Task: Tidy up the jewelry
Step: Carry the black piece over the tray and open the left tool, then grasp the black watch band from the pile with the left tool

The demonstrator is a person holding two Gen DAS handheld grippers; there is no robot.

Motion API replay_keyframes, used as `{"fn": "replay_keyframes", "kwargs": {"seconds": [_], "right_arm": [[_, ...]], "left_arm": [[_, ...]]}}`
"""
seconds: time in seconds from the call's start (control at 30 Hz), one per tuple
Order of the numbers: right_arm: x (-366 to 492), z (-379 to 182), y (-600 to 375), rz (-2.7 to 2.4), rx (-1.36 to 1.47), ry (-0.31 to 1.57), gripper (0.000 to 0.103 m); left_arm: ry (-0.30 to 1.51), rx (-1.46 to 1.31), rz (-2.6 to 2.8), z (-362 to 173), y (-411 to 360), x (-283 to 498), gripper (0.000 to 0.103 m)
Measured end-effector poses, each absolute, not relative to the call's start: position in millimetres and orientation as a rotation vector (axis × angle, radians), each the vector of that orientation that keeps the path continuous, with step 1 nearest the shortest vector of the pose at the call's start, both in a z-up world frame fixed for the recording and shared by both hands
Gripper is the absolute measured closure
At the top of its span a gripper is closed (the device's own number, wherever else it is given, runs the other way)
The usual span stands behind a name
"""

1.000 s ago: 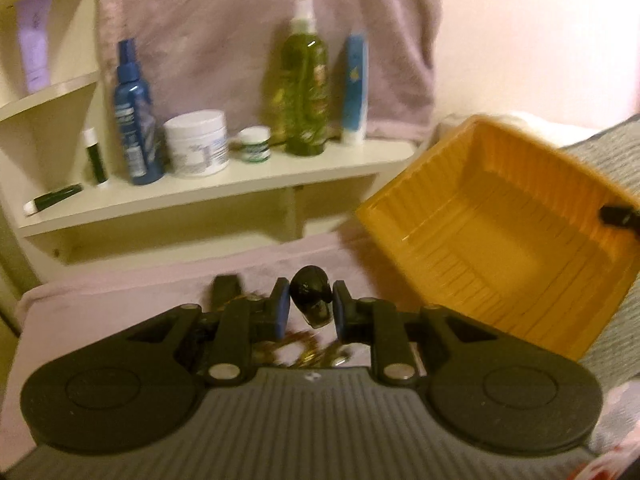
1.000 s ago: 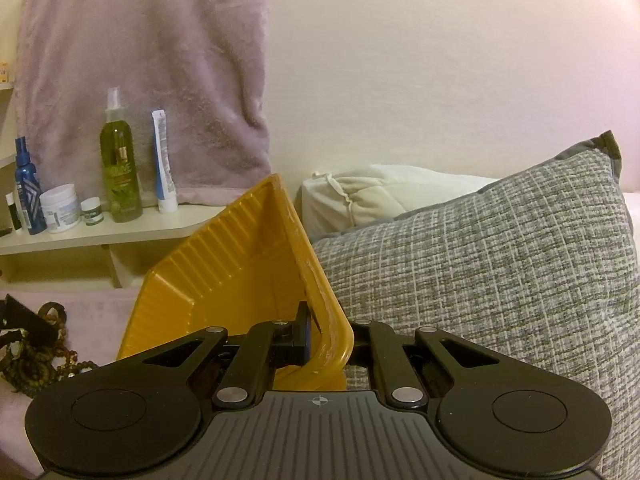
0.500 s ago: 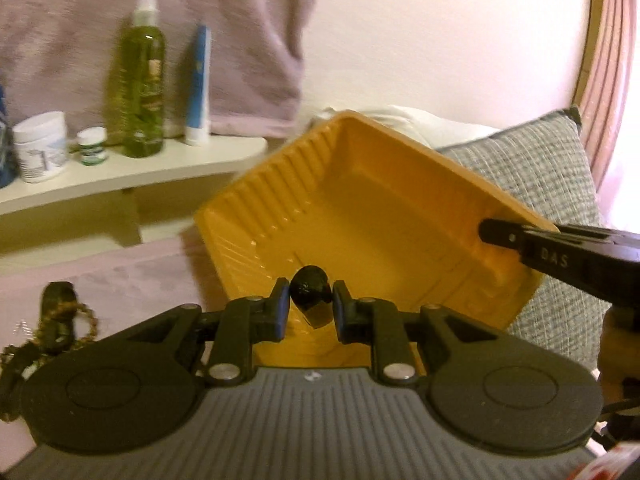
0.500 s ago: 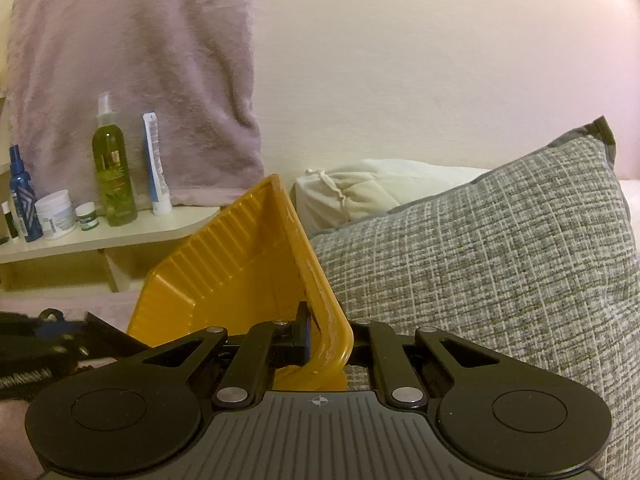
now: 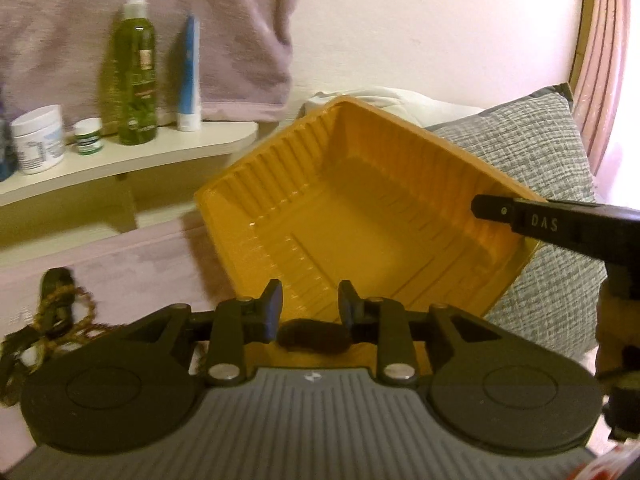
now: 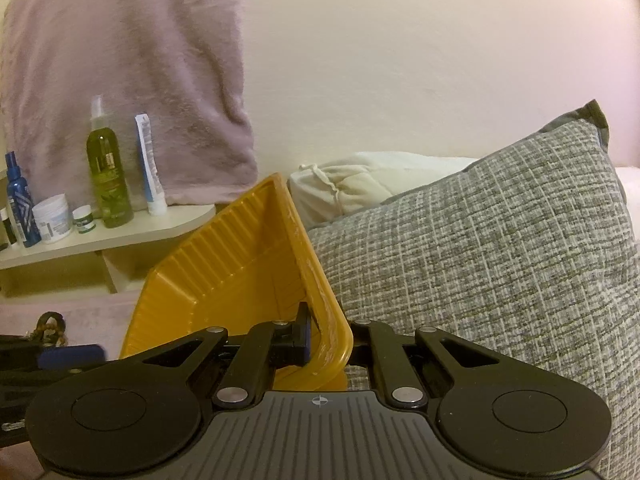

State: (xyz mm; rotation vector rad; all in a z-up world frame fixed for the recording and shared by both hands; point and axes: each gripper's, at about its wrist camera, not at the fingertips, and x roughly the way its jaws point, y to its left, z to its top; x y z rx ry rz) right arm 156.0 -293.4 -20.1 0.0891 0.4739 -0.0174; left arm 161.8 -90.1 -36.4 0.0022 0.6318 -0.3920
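- Dark jewelry piece – blurred, kind unclear – sits low between the left gripper pads, which have just been parting and no longer press it.
- Right gripper clamps the tilted yellow tray rim; its right pad is hidden.
- Beaded jewelry lies on the pink cloth, partly cut off.

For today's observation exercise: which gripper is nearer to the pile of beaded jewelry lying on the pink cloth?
Left. The left gripper hangs over the yellow tray's near edge, with the beaded jewelry just to its left. The right gripper is clamped on the yellow tray rim, farther away.
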Motion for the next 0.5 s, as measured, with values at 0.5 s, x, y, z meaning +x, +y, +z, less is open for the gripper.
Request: {"fn": "replay_keyframes", "kwargs": {"seconds": [0.5], "right_arm": [[151.8,-20.3,-291.1,-0.037,0.117,0.48,0.094]], "left_arm": [[0.589,0.115,-0.015,-43.2,12.5,124.0,0.074]]}}
